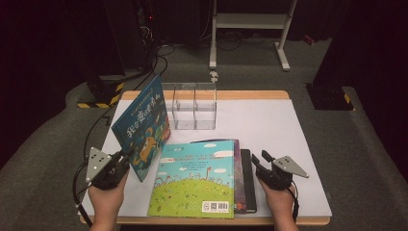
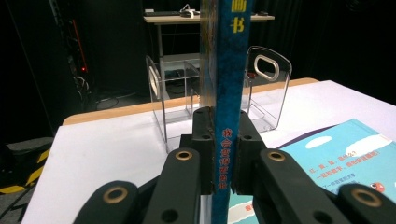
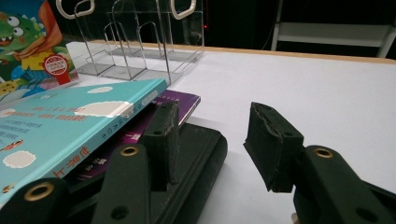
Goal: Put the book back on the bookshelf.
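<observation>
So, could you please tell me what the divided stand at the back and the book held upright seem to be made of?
The divided stand looks like clear acrylic or a similar hard plastic: you see straight through it and its edges glint. The upright blue book, clamped in the left gripper, seems to be printed card or paper with a slightly glossy cover.

Upright book [image 1: 142, 126] left of flat book stack [image 1: 197, 178], clear rack [image 1: 194, 106] behind them
</observation>
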`<action>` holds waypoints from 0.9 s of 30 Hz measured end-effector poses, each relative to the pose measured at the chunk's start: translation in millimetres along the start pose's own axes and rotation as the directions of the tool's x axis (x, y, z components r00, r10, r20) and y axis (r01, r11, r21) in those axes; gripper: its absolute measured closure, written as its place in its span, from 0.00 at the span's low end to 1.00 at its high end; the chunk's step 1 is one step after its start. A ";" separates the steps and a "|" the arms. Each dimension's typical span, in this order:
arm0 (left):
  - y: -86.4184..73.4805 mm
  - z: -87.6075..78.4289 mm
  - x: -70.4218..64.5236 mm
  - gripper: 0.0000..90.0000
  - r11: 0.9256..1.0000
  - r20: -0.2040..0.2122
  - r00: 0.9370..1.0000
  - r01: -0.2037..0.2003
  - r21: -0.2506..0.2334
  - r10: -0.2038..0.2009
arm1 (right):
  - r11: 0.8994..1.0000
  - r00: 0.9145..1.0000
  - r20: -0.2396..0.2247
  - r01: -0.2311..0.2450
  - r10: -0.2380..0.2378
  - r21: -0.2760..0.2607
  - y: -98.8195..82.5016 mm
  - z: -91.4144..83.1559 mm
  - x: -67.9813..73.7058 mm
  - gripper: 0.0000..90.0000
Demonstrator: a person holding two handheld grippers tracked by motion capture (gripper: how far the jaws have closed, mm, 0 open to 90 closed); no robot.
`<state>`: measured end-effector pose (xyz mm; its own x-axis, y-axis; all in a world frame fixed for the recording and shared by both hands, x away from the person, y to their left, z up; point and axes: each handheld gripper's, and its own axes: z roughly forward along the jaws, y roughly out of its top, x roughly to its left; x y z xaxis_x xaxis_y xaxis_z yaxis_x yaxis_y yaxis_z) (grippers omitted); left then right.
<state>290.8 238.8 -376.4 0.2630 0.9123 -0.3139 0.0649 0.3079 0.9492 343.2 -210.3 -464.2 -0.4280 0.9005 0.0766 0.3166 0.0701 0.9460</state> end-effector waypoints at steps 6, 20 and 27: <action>-1.9 -5.6 5.9 0.92 1.000 0.002 1.000 0.001 0.006 -0.001 | 1.000 1.000 0.001 0.000 0.000 0.000 -0.1 -0.2 0.1 0.60; -5.2 -22.4 19.7 0.91 1.000 0.022 1.000 0.017 0.019 -0.018 | 1.000 1.000 0.003 0.005 -0.005 0.016 -2.4 1.8 -0.9 0.60; -2.8 -23.3 22.4 0.87 1.000 0.059 0.998 0.006 0.024 -0.008 | 1.000 1.000 -0.001 0.005 -0.005 0.024 -3.7 3.4 0.6 0.59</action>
<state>274.1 264.6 -386.7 0.3184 0.8925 -0.3193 0.0900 0.3069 0.9475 344.6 -208.5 -468.7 -0.4303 0.8998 0.0724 0.3348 0.0846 0.9385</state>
